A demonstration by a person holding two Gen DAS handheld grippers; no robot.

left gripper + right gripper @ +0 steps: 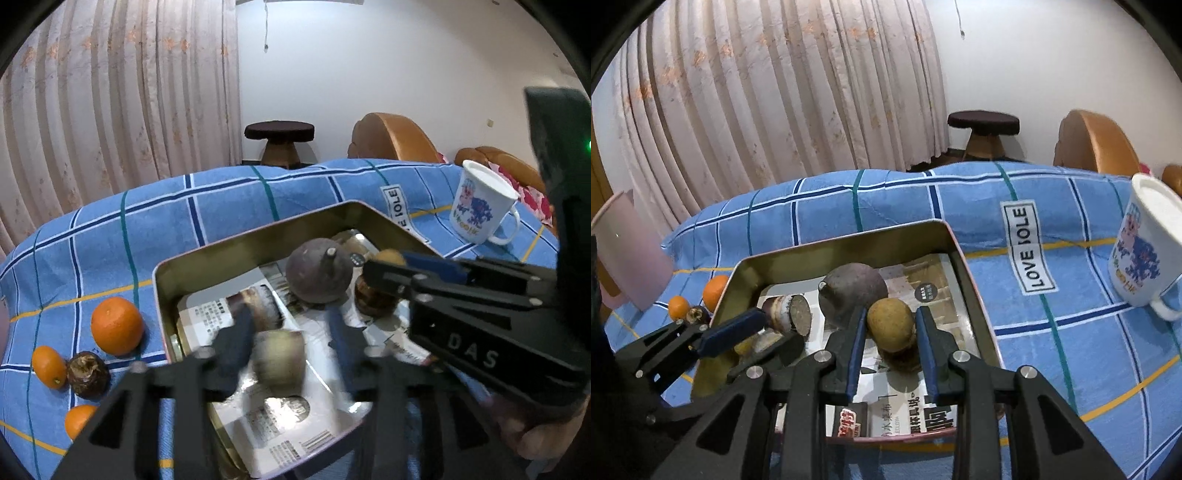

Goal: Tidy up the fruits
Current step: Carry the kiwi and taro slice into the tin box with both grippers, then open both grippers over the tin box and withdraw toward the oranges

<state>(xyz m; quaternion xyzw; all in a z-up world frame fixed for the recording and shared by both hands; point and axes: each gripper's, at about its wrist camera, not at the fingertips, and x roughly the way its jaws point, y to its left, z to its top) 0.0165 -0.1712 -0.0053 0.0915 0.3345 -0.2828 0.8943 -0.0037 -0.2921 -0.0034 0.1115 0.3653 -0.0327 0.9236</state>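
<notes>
The pale cut fruit [279, 357] sits between the left gripper [291, 338] fingers, low over the paper-lined floor of the gold tin [258, 240], and it's blurred, so whether the fingers press it or merely flank it I cannot tell. Over on the other side, the right gripper [892, 334] brackets a yellow-brown round fruit [891, 319] above a darker one, jaws narrow, though contact isn't clear either. Right behind sits the big purple fruit [849, 291] with its stubby stem, and that's the crowding problem: both grippers work the same end of the tin. My read is this is a placing step, so the good move is to set each piece down on bare lining, part the fingers only once it rests, and lift straight up, 1 gripper at a time. Outside the tin, on the blue checked cloth [221, 206] covering the surface, 3 oranges, the largest [117, 325], and a brown fruit [88, 373] wait.
</notes>
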